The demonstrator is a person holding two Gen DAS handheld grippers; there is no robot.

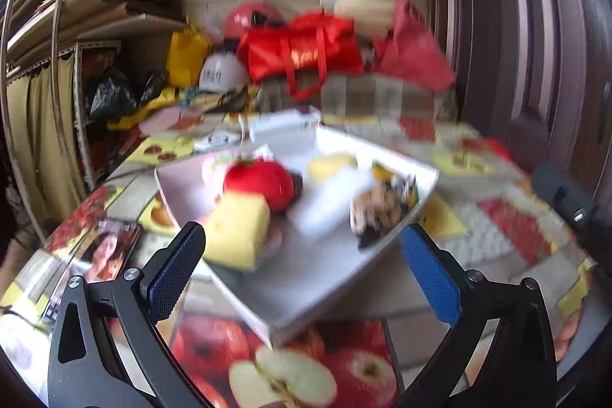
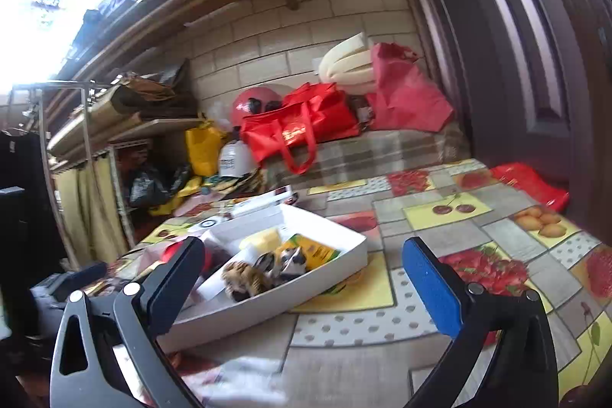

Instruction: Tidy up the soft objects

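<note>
Left gripper: jaws wide apart, nothing between the pads; we see it hanging over the near corner of the white tray.
Right gripper: jaws spread wide too, empty; tray sits at our 10–11 o'clock, left pad overlapping its near edge in view.
Soft things: all inside the tray. Yellow sponge block at 11 o'clock from the left gripper, red tomato toy just behind it, touching.
Striped plush: 1 o'clock from the left gripper, by the tray's right wall; from the right wrist it's at 11 o'clock.
Long axis: tray runs diagonal, near corner toward us.
Nearer hand: we judge left, since it's right over the tray; right stands off to the side.
Blur: left view smeared, small items unclear.
</note>
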